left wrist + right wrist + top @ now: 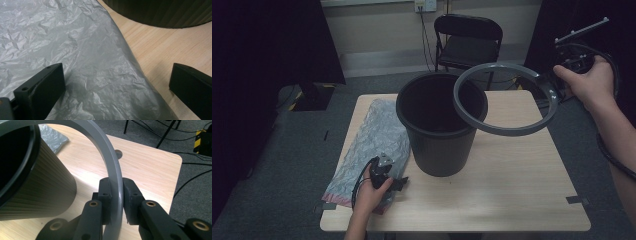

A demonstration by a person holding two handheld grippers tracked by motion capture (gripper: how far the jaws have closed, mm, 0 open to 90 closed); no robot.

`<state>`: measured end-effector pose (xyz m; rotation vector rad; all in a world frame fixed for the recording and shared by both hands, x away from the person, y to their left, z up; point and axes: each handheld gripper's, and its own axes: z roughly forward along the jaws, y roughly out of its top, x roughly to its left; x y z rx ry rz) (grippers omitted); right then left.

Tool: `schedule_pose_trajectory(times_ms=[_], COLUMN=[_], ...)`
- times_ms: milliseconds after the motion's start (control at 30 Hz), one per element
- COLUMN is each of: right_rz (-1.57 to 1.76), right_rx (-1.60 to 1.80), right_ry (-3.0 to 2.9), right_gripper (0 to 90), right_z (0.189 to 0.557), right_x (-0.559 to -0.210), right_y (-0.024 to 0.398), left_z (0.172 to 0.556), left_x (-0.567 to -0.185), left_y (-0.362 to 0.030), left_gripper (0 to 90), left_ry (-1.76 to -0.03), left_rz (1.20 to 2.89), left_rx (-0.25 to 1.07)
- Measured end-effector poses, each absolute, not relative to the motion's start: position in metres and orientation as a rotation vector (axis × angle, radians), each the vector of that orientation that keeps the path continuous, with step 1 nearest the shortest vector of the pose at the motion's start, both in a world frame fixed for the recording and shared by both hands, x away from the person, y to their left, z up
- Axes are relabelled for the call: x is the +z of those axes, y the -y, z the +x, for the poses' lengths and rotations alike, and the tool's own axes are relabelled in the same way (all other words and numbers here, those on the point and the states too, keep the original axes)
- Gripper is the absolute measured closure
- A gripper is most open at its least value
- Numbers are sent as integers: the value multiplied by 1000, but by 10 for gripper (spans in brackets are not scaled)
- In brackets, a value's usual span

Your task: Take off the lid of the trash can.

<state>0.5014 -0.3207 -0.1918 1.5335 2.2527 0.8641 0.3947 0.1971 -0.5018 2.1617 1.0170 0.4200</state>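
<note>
A black ribbed bin (439, 125) stands upright in the middle of the wooden table (512, 195). A grey plastic ring (507, 99) hangs tilted in the air above the bin's right rim. My right gripper (562, 82) is shut on the ring's right edge; in the right gripper view both pads (104, 192) press the ring (113, 170) from either side, with the bin (30, 182) to the left. A crumpled grey plastic bag (374, 140) lies flat left of the bin. My left gripper (384, 172) rests low over the bag's near end, jaws wide open above the bag (82, 57).
A black folding chair (468, 42) stands behind the table. Dark curtains hang at both sides. Cables run across the grey carpet (195, 170) beyond the table's right edge. Bare tabletop lies in front of and to the right of the bin.
</note>
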Motion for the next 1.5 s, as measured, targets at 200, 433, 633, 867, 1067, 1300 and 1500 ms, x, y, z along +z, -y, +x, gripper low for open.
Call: schedule_pose_trajectory(times_ms=[200,433,633,867,1067,1300,1500], right_rz=[1559,1584,1607,1640,1677,1720,1749], right_rx=[865,851,851,862,876,872,863], right_ry=[-2238,-2214,-2189,-2139,-2109,-2057,-2044], right_gripper=[787,785,784,784,784,783,782], right_z=[499,496,495,493,491,488,486], right_x=[-195,-196,-196,-199,-203,-211,-230], right_y=[337,354,368,389,404,427,437], left_z=[395,395,395,395,395,395,395], left_x=[-502,-502,-502,-502,-502,-502,-502], left_y=[-197,-197,-197,-197,-197,-197,-197], left_gripper=[0,0,0,0,0,0,0], left_ry=[-1017,-1018,-1018,-1017,-1019,-1019,-1017], left_rz=[2162,2160,2160,2160,2160,2160,2163], left_rx=[420,423,423,422,425,425,420])
